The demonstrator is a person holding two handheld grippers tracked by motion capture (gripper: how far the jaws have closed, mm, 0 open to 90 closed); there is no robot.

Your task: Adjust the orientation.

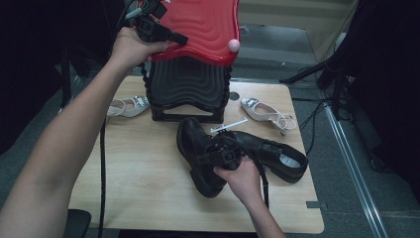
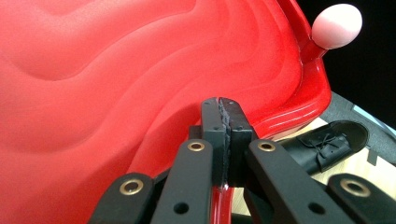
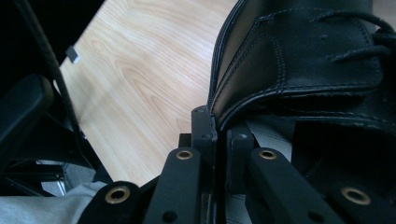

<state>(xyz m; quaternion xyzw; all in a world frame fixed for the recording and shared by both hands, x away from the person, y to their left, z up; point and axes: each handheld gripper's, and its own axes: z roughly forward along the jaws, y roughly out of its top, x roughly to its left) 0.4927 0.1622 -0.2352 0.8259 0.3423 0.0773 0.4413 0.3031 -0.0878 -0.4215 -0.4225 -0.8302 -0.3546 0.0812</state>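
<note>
A red wavy lid with a pink knob is tilted up over a black ribbed box at the table's far side. My left gripper is shut on the lid's left rim; in the left gripper view the jaws pinch the red edge. My right gripper is shut on the collar of a black leather shoe at the table's middle. In the right gripper view the jaws clamp the shoe's stitched rim.
A second black shoe lies just right of the held one. Pale strappy shoes lie left and right of the box. A thin white stick rests behind the black shoes. Bare wood shows at the table's front left.
</note>
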